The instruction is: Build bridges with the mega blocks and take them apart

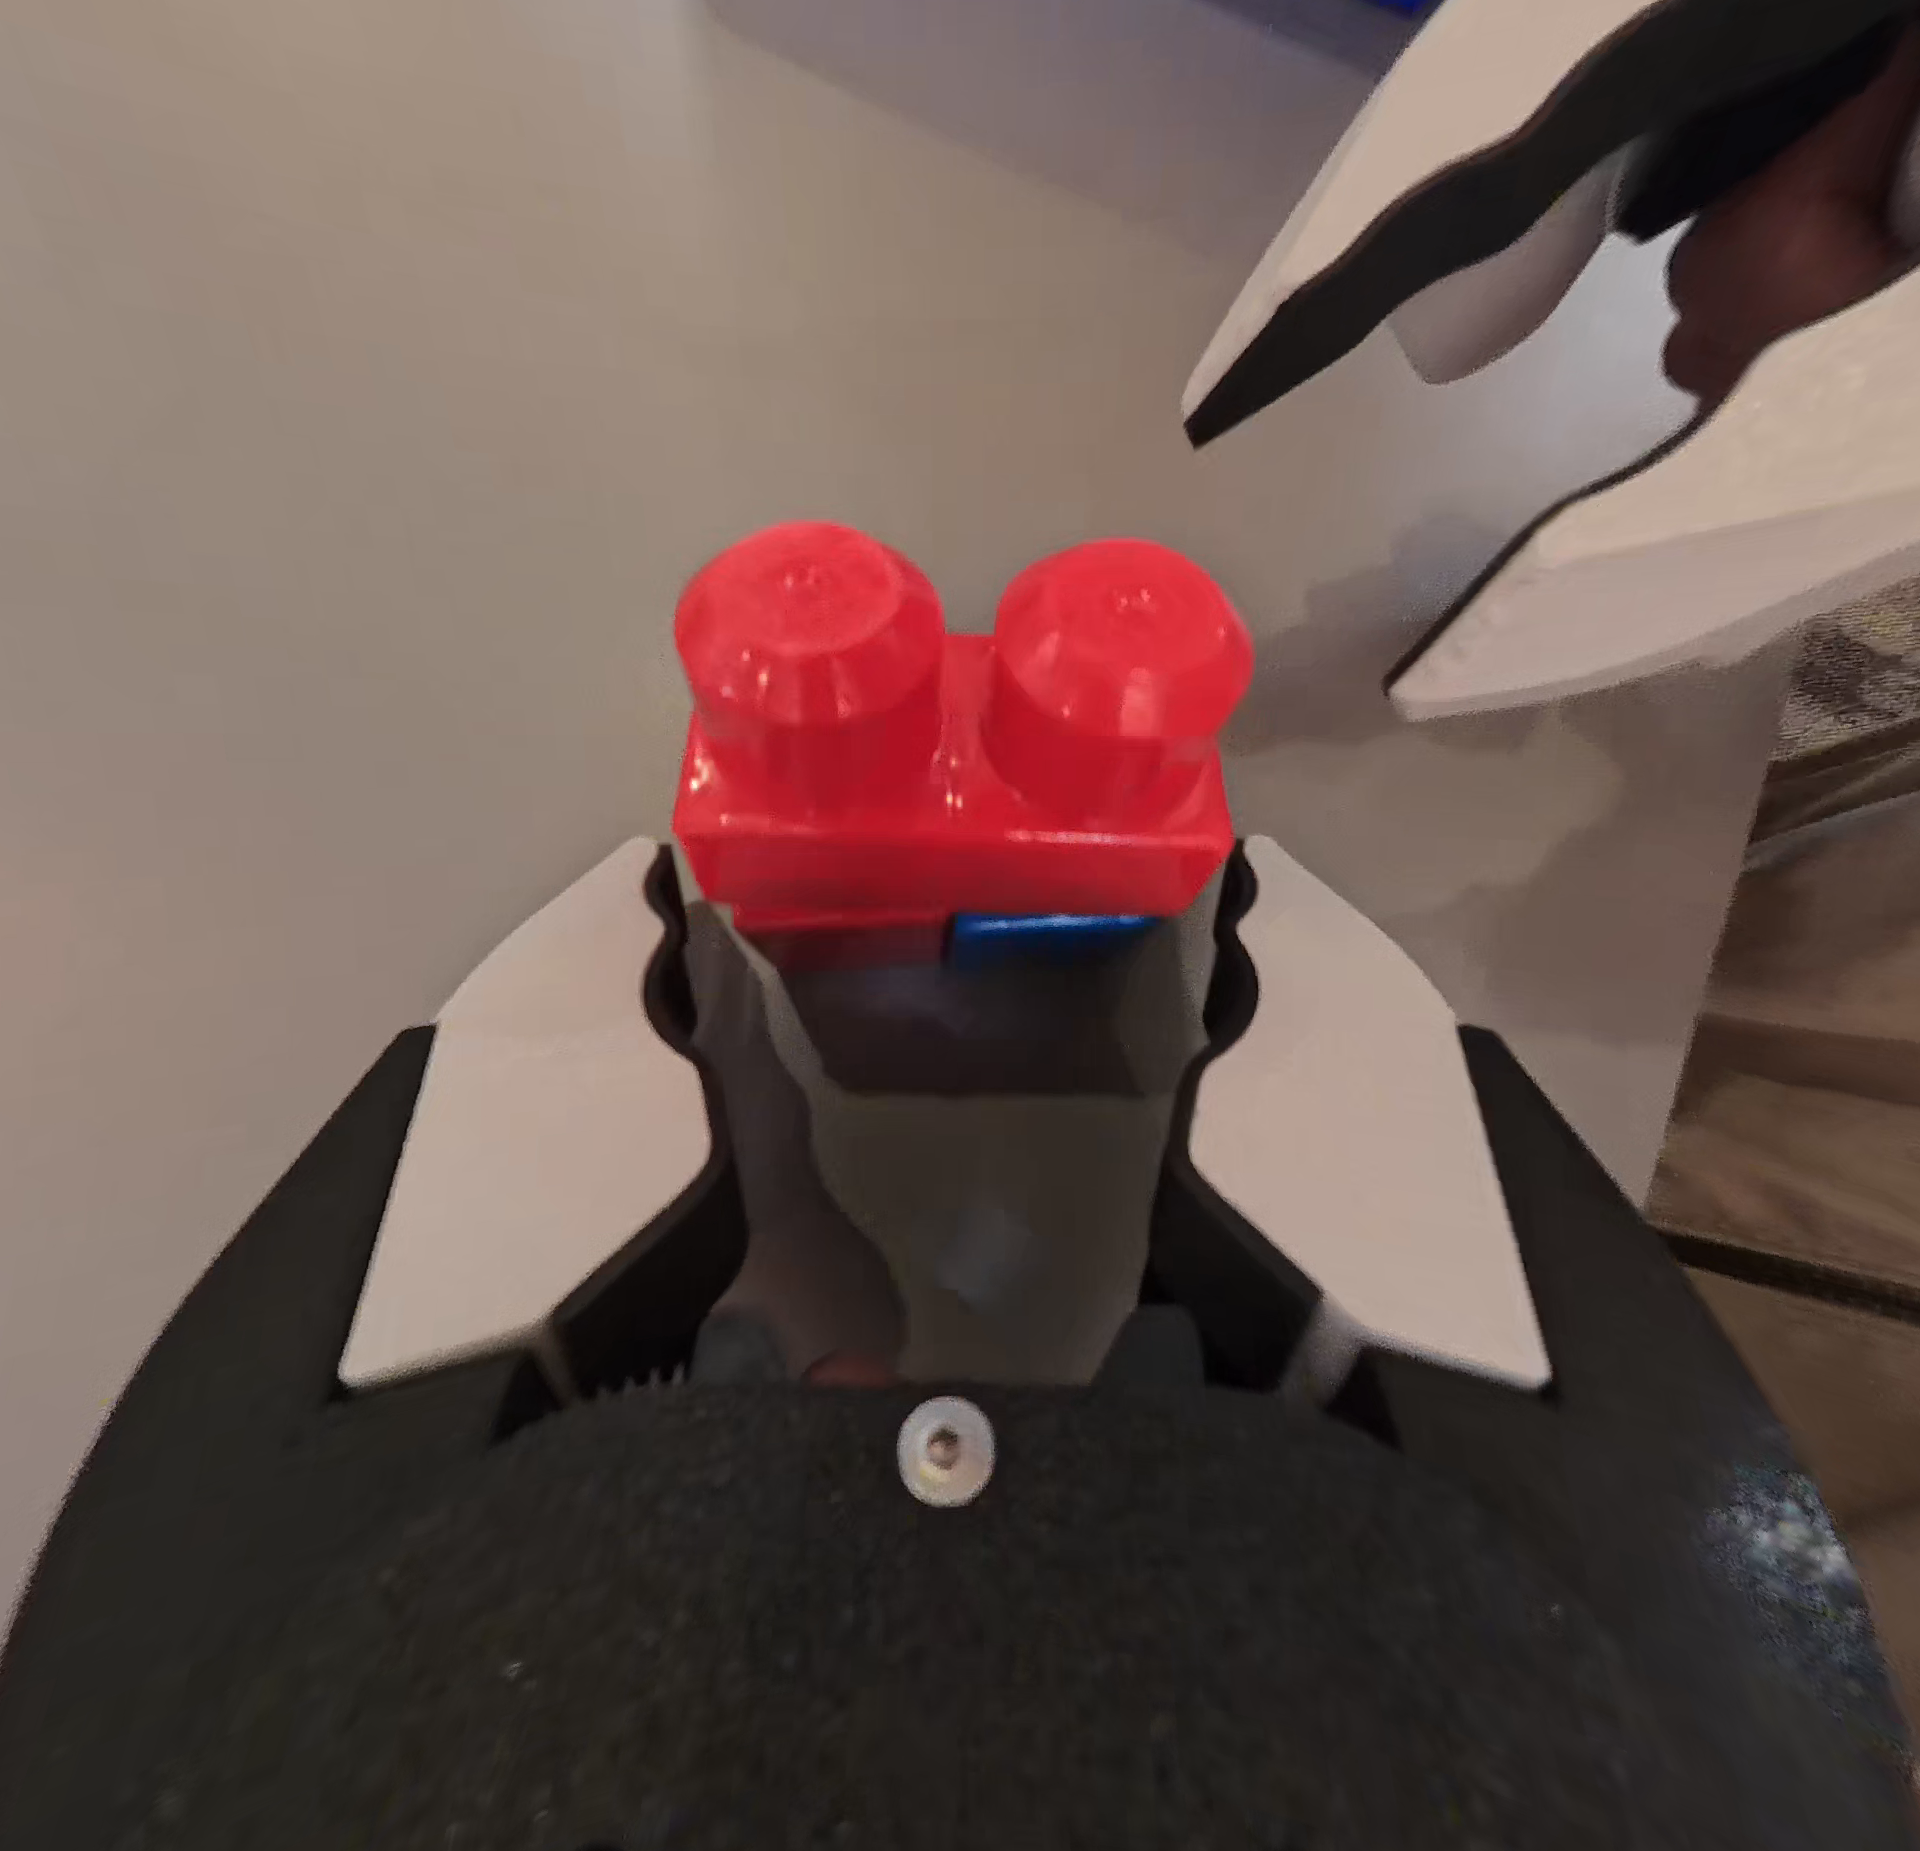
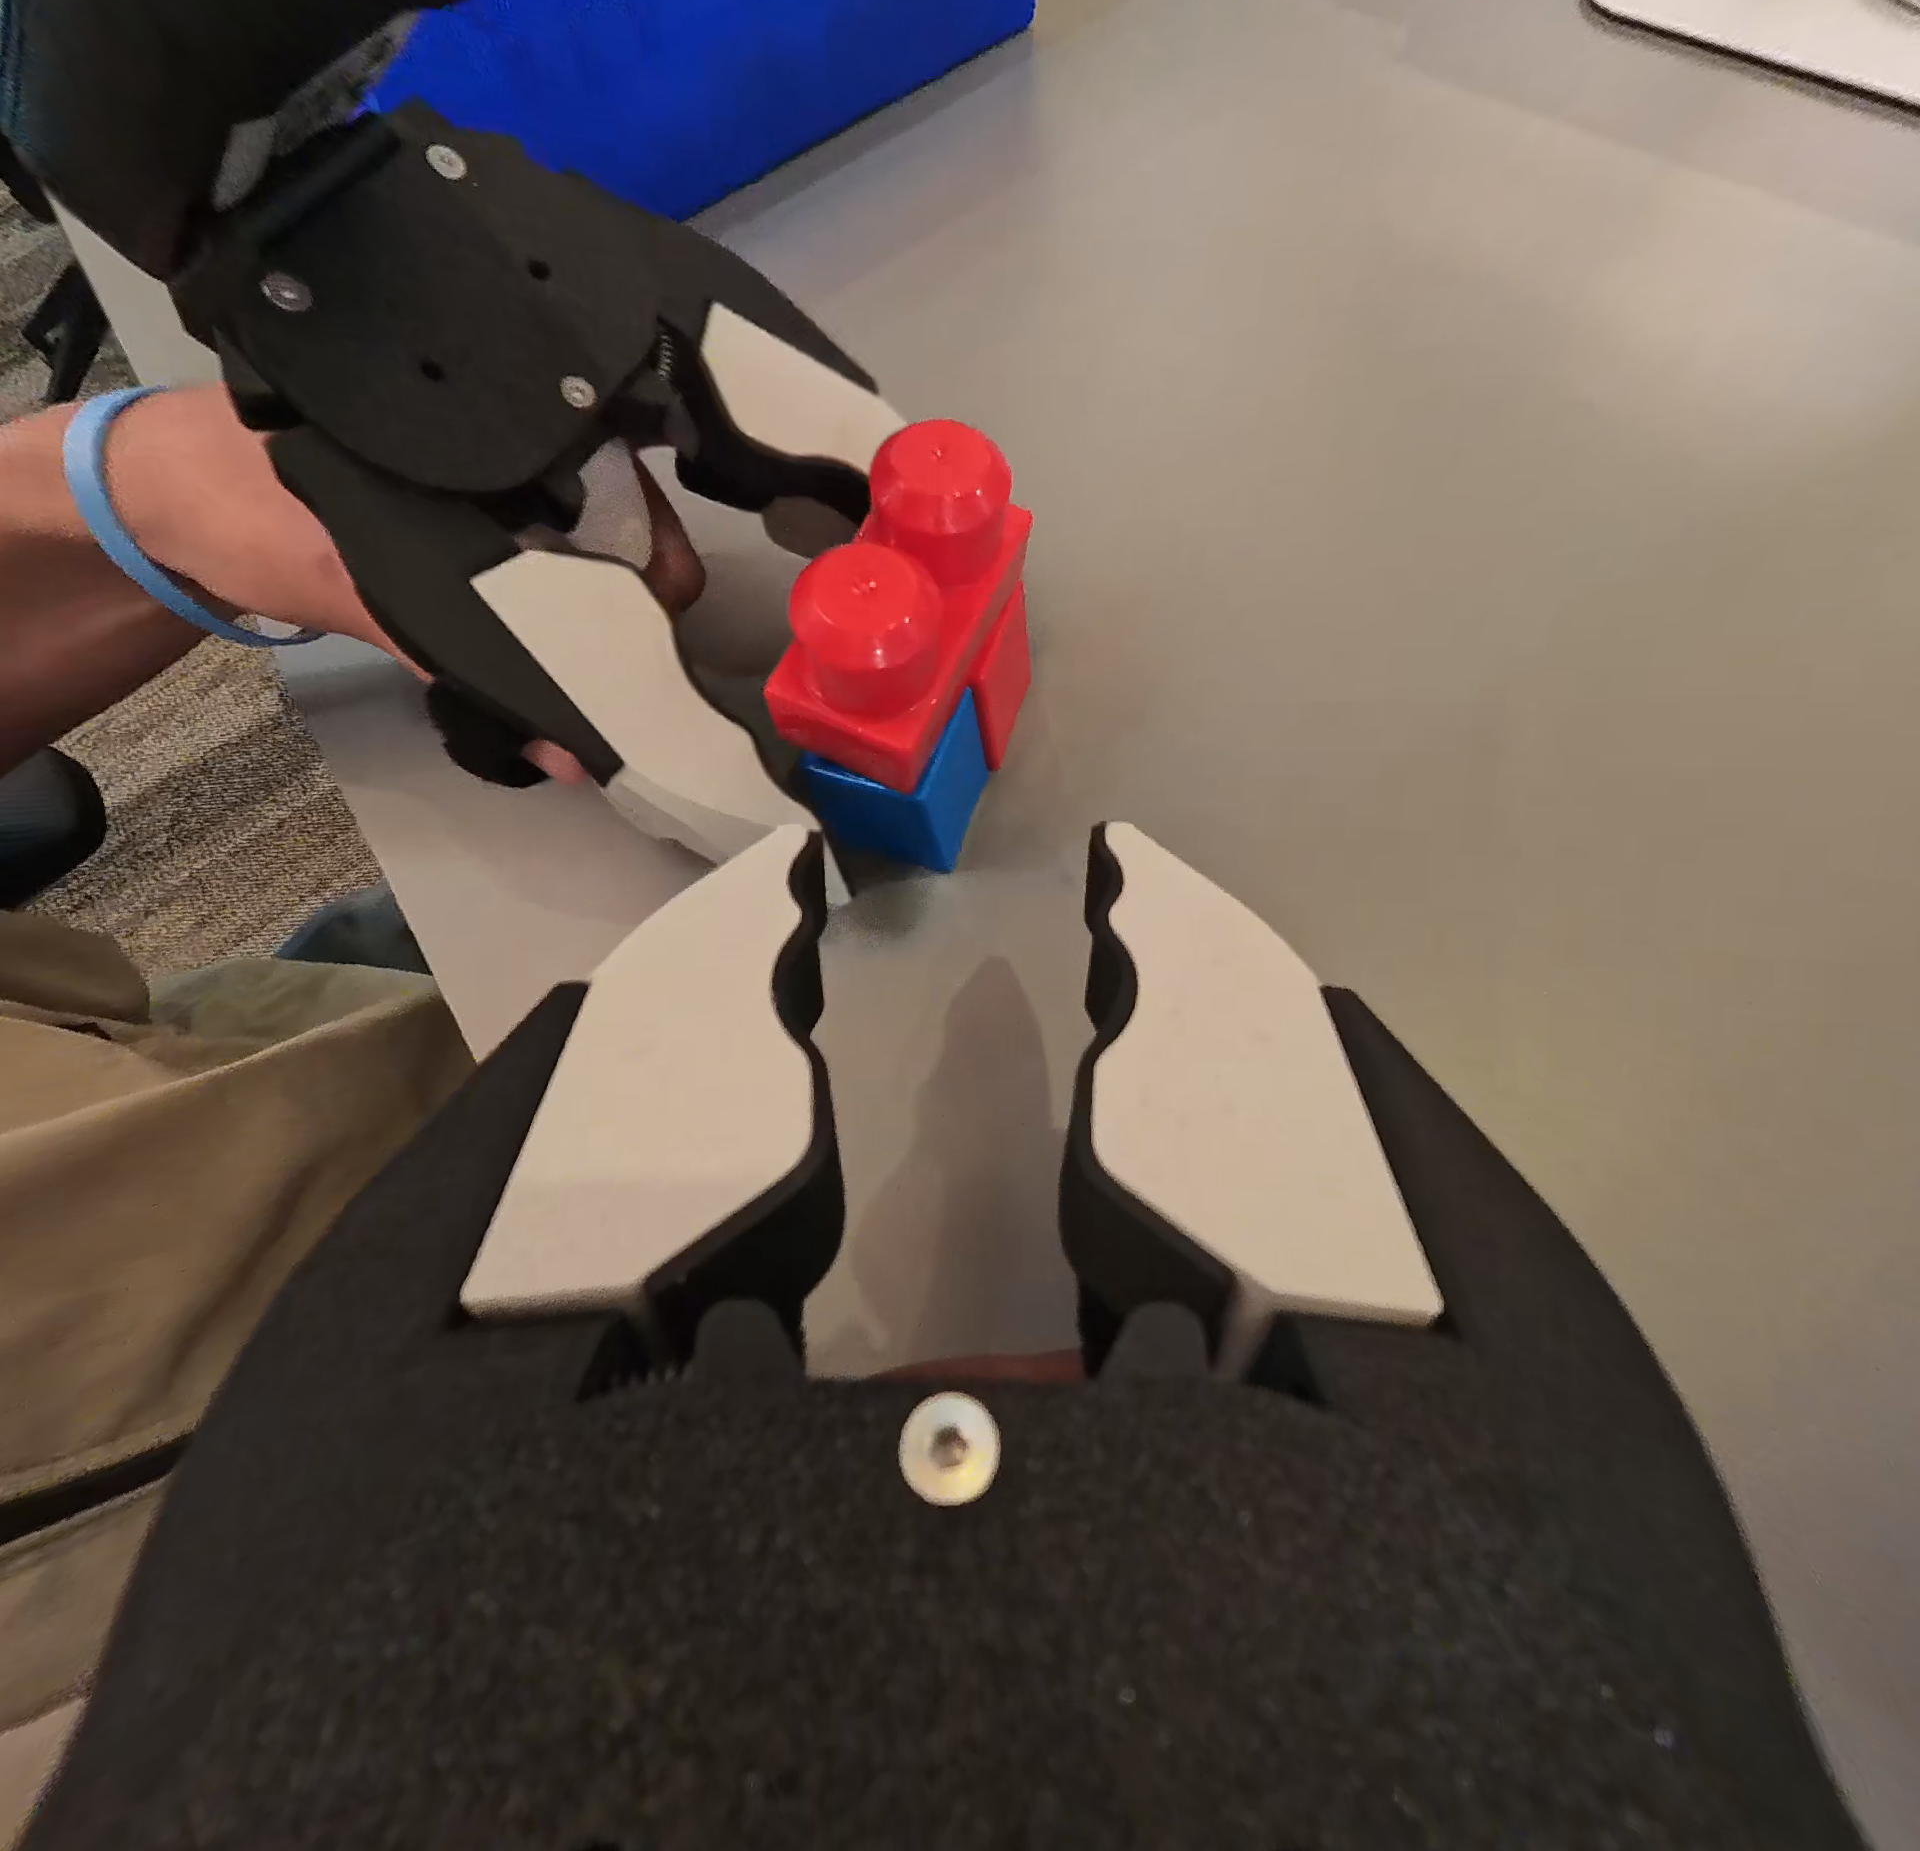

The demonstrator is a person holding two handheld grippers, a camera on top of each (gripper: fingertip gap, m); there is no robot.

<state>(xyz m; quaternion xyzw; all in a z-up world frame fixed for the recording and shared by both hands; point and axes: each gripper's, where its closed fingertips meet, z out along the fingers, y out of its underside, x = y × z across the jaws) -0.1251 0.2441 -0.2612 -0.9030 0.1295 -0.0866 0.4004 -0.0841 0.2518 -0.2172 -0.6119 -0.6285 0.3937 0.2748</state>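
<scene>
A small bridge stands on the grey table (image 2: 1455, 554). It is a red two-stud block (image 2: 914, 648) laid across a blue block (image 2: 914, 804) and a red block (image 2: 1006, 658). In the left wrist view the red top block (image 1: 951, 762) fills the gap between my fingertips, with the blue block (image 1: 1049, 937) under it. My left gripper (image 1: 951, 866) is shut on the bridge, one finger at each end; it also shows in the right wrist view (image 2: 852, 638). My right gripper (image 2: 956, 856) is open and empty, just in front of the blue block; it also shows in the left wrist view (image 1: 1299, 565).
A blue box (image 2: 707, 56) stands at the back of the table, and a flat white tray (image 2: 1745, 25) lies at the far right. The table edge runs down the left, with carpet beyond. A person's forearm with a blue wristband (image 2: 114, 513) holds the left gripper.
</scene>
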